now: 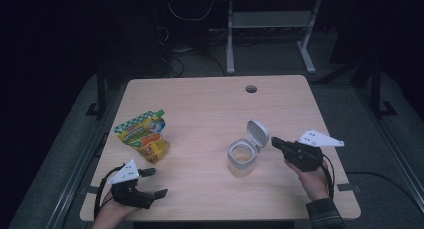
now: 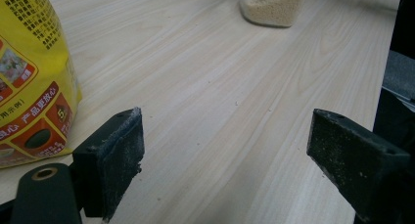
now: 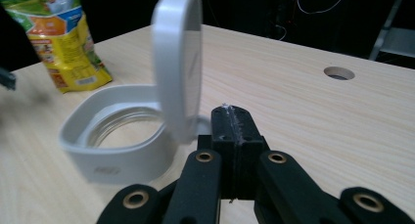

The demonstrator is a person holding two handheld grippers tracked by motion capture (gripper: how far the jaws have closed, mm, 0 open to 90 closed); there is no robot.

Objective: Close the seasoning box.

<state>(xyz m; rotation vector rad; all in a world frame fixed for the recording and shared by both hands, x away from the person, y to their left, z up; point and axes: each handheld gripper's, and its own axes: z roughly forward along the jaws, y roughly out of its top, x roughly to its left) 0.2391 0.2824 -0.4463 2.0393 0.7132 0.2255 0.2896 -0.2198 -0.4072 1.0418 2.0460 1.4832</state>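
Two grippers: left (image 1: 152,183) spread beside pouch (image 1: 142,135); right (image 1: 276,142) pressed together, empty, behind jar lid (image 1: 258,133). Push lid down gently, squarely.

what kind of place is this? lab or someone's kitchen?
Likely a lab or workshop, not a kitchen. A bare wooden desk with a cable hole stands on grey carpet; behind it are loose cables and a metal frame. Only a pouch and an open jar sit on it.
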